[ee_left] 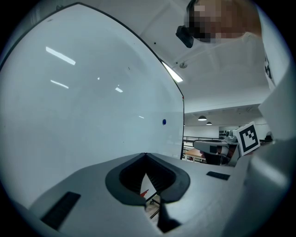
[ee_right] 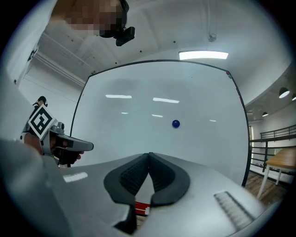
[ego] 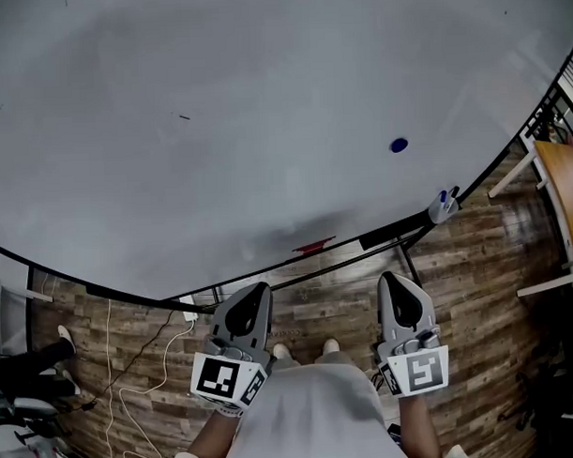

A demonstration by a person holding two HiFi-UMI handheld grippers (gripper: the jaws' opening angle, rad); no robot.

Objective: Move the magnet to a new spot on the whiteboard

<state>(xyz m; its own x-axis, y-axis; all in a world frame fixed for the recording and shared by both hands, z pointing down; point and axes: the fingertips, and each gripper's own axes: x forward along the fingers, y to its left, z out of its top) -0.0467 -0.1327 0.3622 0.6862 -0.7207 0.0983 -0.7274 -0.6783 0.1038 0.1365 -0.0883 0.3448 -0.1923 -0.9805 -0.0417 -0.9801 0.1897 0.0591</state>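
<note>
A small round blue magnet sticks to the big whiteboard, towards its right side. It shows as a dot in the left gripper view and in the right gripper view. Both grippers hang low in front of the board, well short of the magnet. My left gripper has its jaws together with nothing between them. My right gripper is also shut and empty; it points at the board just below the magnet.
A red and white object lies on the board's tray, and a blue-capped item sits at the tray's right end. A wooden table stands at the right. White cables trail over the wooden floor at the left.
</note>
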